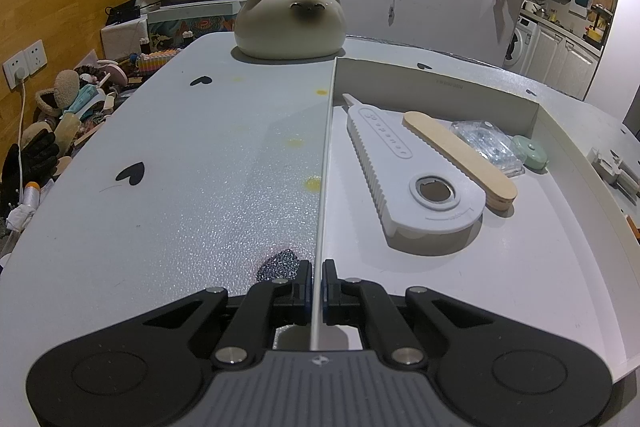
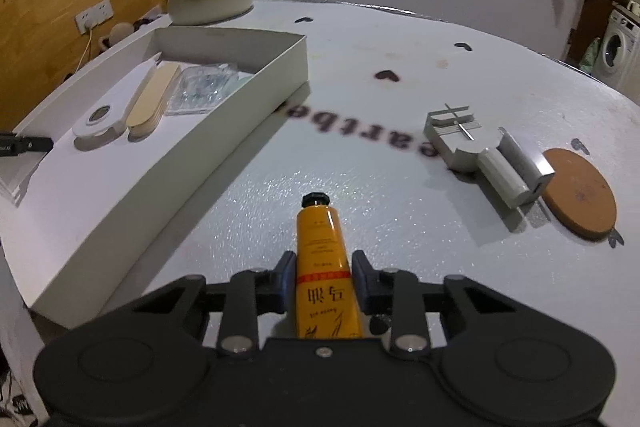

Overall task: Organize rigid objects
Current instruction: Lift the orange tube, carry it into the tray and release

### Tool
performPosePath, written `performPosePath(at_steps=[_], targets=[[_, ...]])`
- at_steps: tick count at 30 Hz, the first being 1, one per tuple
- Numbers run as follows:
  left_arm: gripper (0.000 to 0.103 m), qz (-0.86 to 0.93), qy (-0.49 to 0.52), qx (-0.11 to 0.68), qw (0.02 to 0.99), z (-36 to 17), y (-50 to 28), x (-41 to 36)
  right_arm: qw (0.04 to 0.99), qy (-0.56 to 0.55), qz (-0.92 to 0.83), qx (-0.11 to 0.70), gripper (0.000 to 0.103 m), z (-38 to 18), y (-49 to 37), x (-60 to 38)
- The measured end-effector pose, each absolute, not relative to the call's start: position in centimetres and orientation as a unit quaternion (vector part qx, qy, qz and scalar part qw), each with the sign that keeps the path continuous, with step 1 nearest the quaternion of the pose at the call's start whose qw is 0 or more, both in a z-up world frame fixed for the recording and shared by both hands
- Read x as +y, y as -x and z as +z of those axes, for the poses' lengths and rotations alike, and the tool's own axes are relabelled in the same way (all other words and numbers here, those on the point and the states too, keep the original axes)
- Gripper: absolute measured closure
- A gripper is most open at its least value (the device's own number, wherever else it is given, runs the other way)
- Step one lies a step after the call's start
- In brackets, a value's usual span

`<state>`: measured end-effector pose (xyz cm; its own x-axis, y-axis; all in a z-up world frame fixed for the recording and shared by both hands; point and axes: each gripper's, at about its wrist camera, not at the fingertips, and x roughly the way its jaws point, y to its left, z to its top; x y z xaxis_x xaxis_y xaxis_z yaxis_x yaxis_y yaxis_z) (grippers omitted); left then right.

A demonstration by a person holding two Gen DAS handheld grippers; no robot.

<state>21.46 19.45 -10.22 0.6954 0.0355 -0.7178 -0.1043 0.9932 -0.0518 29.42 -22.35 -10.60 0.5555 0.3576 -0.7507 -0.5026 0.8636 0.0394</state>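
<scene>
Shallow white cardboard box (image 1: 552, 131): its thin side wall is pinched between the closed left gripper (image 1: 317, 275), contents ahead-right. Orange plastic tube with black cap (image 2: 320, 247) lies clamped in the right gripper (image 2: 320, 275), box (image 2: 224, 115) ahead-left.

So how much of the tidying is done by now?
Partly done. The white box already holds a white tool, wooden sticks and a clear packet. The right gripper grips the orange tube. The metal tool and brown disc remain outside.
</scene>
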Motion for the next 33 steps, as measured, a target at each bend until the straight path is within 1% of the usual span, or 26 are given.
performPosePath(at_steps=[7, 14, 18, 23, 29, 33], targets=[[0.100, 0.038, 0.045, 0.388, 0.920, -10.2, -21.5, 19.4, 0.881, 0.060, 0.245, 0.400, 0.073, -9.8, -28.7, -22.1], [0.100, 0.038, 0.045, 0.388, 0.920, -10.3, -21.5, 19.4, 0.886, 0.006, 0.268, 0.379, 0.073, -6.8, -28.5, -20.9], [0.100, 0.038, 0.046, 0.388, 0.920, -10.3, -21.5, 19.4, 0.885, -0.008, 0.294, 0.361, 0.073, -4.7, -28.6, -18.6], [0.100, 0.037, 0.045, 0.388, 0.920, -10.2, -21.5, 19.4, 0.872, -0.003, 0.344, 0.347, 0.073, -3.5, -28.6, -13.9], [0.100, 0.035, 0.047, 0.387, 0.920, -10.3, -21.6, 19.4, 0.838, 0.019, 0.404, 0.366, 0.073, -4.4, -27.6, -7.3], [0.100, 0.033, 0.047, 0.386, 0.921, -10.3, -21.7, 19.4, 0.817, 0.030, 0.422, 0.393, 0.073, -6.2, -26.9, -3.5]])
